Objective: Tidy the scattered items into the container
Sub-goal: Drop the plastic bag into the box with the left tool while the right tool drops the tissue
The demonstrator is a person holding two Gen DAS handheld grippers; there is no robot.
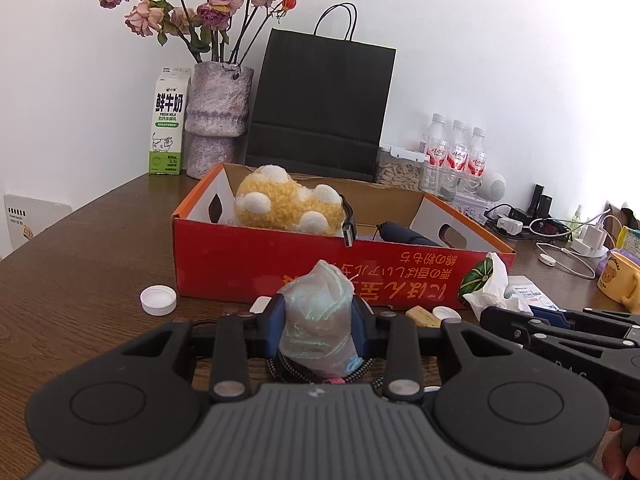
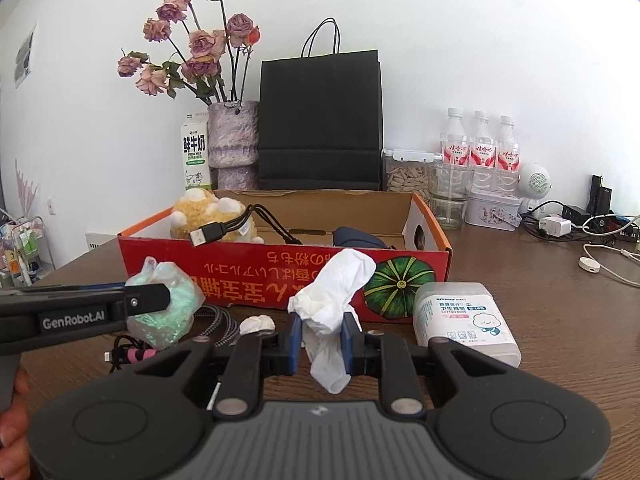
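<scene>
Left gripper [image 1: 318, 320] clamps plastic bag [image 1: 316, 316] (contents unclear); right gripper [image 2: 322, 338] clamps tissue [image 2: 332, 304] before red box [image 2: 280, 272].

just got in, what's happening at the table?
A person is tidying table clutter into the red cardboard box, one handheld gripper per hand. The left gripper is clamped on a small crumpled plastic bag; the right gripper pinches a white tissue. Both hover just in front of the box, which already holds a plush toy and a USB cable.
</scene>
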